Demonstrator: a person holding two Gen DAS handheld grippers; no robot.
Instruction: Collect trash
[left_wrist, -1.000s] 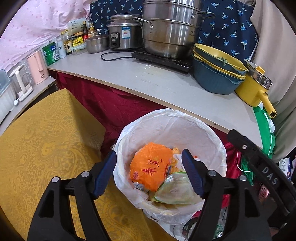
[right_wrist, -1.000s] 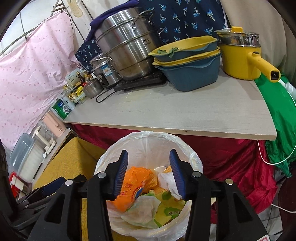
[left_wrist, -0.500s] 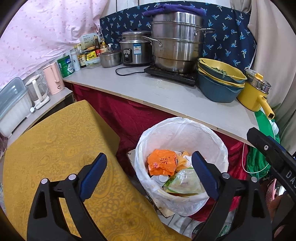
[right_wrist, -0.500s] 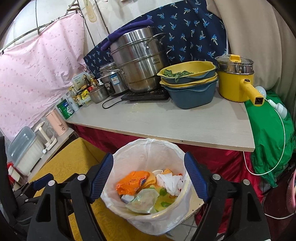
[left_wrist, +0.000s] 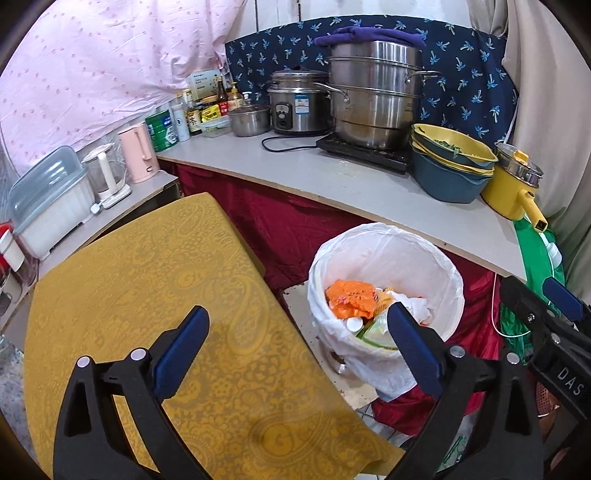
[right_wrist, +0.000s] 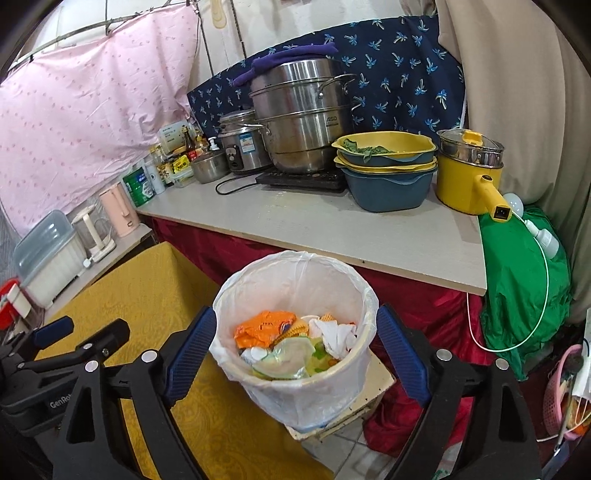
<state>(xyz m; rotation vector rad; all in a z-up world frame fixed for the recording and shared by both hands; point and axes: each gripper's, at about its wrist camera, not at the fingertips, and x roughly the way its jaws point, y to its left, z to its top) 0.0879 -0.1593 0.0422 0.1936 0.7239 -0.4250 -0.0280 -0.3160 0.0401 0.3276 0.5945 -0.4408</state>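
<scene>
From the left wrist, the left gripper is released and holds nothing, with one blue finger over the yellow cloth of the table and the other crossing the near rim of the trash bin. The bin lies ahead and to the right of this gripper, off its centre line, so any reach from this side would have to swing rightward. The trash, an orange wrapper with white paper and a greenish packet, sits down inside the white bag that lines the bin. The right gripper shows at the right edge of this view, just beside the bin's far side. From the right wrist, the right gripper is likewise released and empty, jaws spread wide, and here the bin sits squarely between its two fingers, straight ahead and below. The trash lies in a loose heap with no clear long axis, filling the lower part of the bag. The right gripper is, I judge, the better lined up of the two for anything done at the bin. The grey counter with pots and bowls stands behind the bin, apart from both grippers. No loose trash shows on the yellow cloth in either view
</scene>
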